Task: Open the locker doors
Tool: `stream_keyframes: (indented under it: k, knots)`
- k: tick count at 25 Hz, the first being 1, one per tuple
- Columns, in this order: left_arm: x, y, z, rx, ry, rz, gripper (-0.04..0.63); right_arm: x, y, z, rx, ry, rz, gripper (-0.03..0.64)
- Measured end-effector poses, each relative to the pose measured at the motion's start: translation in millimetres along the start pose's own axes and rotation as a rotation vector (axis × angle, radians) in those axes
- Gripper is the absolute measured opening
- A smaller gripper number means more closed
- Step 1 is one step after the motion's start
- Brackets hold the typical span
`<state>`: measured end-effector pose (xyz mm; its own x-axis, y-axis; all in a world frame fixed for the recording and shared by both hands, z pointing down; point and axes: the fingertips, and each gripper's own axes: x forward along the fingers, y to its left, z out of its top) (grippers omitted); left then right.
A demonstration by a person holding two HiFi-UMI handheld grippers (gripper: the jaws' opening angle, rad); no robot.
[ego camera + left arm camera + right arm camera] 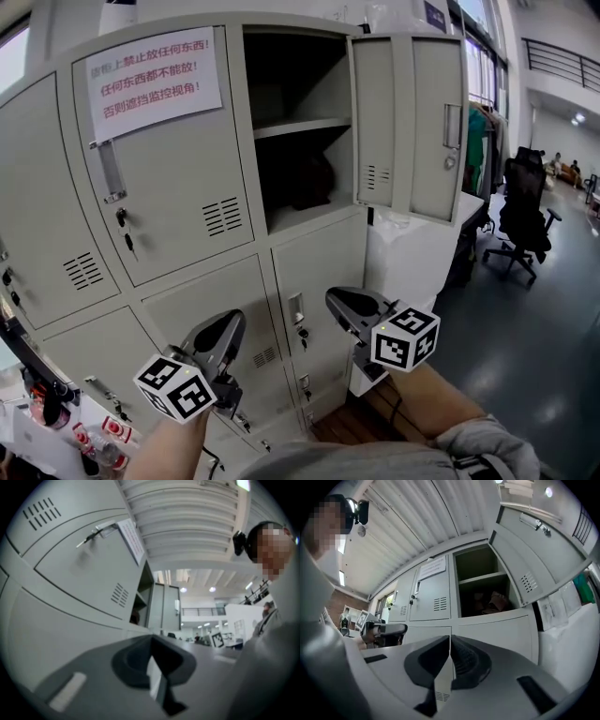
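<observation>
Lower locker door (328, 272): stiff sheet metal, probably light on hinge, slippery paint; hook at recessed handle (296, 307). Left tool (232, 326), right tool (337, 302): both closed, empty.

The left gripper (234, 323), at the lower middle-left of the head view, and the right gripper (336, 302), at the middle, both have a rounded dark grey shell. Each one carries a white marker cube (405, 339) with black square patterns. The fingers (464, 660) are dark, and the inner face is ribbed. The person wears a grey garment (469, 450), seen at the bottom right, and a black head camera (360, 510).
</observation>
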<state>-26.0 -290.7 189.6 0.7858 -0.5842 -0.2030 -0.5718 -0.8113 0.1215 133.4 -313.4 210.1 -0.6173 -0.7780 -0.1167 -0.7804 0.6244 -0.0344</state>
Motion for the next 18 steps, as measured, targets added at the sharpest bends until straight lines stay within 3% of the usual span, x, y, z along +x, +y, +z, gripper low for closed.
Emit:
stream_keyframes:
  k: [3,8,13,18]
  knots:
    - [17,-5,-3,-0.018,-0.017,0.015,0.003,-5,-18,6,-0.018,0.01,0.014,0.014]
    - [-26,2,12,0.003,-0.044,0.055,0.005,11,22,11,-0.025,0.03,0.075,0.015]
    - [-80,9,-26,0.045,-0.047,0.221,0.005,43,89,-27,-0.046,0.135,0.339,0.015]
    - [-226,48,-82,0.008,-0.035,0.51,0.005,103,235,-118,-0.071,0.218,0.654,0.017]
